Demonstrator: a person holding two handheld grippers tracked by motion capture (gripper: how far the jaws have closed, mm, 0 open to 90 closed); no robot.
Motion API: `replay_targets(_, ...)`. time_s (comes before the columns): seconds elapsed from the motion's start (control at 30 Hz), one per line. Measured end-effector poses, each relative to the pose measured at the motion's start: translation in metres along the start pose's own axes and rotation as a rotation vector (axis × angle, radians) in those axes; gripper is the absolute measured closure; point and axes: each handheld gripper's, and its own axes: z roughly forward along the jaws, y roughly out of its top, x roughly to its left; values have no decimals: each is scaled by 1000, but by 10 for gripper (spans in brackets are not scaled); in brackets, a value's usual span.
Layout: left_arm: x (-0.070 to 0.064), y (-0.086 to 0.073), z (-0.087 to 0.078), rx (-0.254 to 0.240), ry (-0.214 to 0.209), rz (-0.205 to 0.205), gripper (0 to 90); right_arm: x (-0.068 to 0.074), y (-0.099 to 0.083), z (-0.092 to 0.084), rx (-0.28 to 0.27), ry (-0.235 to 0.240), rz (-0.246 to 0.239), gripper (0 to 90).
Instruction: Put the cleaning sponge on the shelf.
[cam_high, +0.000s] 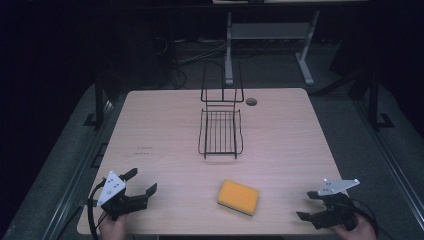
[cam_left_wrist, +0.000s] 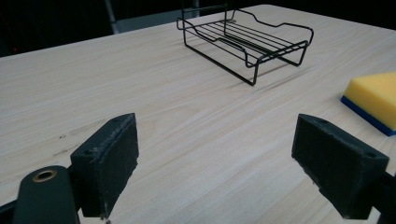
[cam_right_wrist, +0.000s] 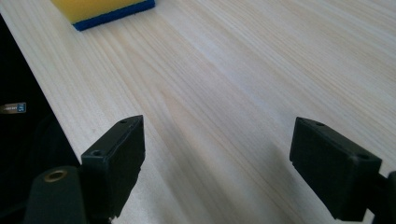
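- High view: wire rack (cam_high: 220, 132) stood empty toward the table's (cam_high: 165, 125) far edge; sponge (cam_high: 238, 197) lay near its front edge, between left gripper (cam_high: 141, 182) and right gripper (cam_high: 306, 205).
- Left gripper view: left gripper (cam_left_wrist: 215, 158) jaws spread wide, holding nothing.
- Right gripper view: right gripper (cam_right_wrist: 217, 158) jaws likewise apart, holding nothing.

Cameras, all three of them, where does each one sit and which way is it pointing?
High view: above the near table edge, facing forward and down on the sponge and wire rack; both hands with the left gripper and right gripper.
Left gripper view: low between its open jaws, facing rack and sponge.
Right gripper view: low between its open jaws, facing the sponge.
Shared: the sponge, in all three.
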Motion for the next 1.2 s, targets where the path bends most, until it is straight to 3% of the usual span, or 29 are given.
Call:
replay_targets(0.57, -1, -1, -3, -7, -11, 3, 140, 10, 9, 8, 12, 19, -34, 176)
replay_targets(0.77, -1, -1, -3, -4, 8, 10, 141, 13, 11, 10, 13, 26, -47, 175)
replay_targets(1.2, -1, -1, -4, -8, 6, 10, 140, 18, 16, 13, 24, 21, -68, 175)
